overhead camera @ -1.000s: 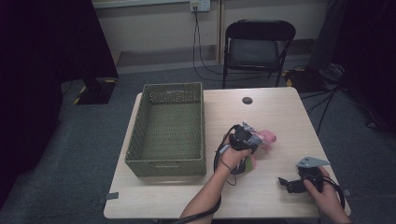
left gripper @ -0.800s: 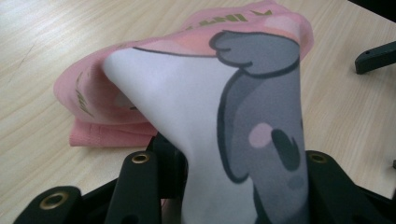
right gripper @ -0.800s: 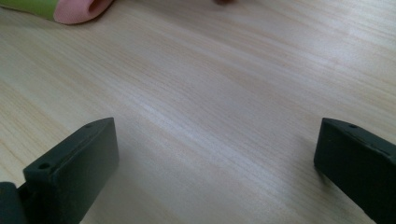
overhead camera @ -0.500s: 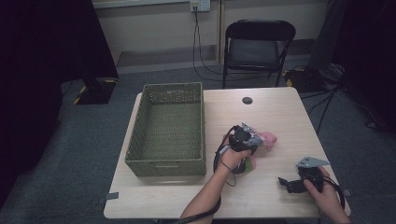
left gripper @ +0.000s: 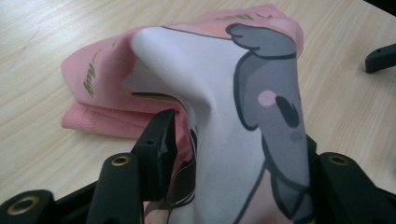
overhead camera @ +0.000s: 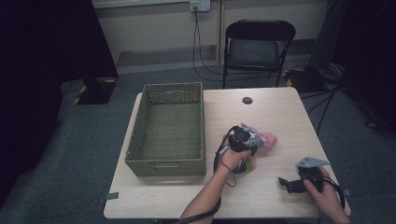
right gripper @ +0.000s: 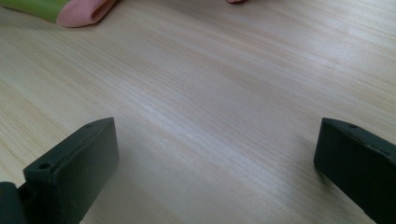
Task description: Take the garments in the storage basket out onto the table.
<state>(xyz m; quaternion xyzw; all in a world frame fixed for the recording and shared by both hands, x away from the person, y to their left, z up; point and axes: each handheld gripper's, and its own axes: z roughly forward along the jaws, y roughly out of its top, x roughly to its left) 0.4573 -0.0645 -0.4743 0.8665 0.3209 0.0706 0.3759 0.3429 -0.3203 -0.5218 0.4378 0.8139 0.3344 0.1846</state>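
Left tool (overhead camera: 256,142): black body, grey top parts, black cable looped beneath the wrist. Right tool (overhead camera: 286,183): black, topped by a grey three-cornered plate. Black jaws (left gripper: 156,140) with brass-rimmed screw holes. Bare forearms, no sleeves.

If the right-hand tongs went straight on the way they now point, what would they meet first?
Probably nothing close: the right tongs stand open over bare light wooden table. Farther along that line lies the folded pink cloth with a green edge, off to one side, so they might pass it; the depth is hard to judge.
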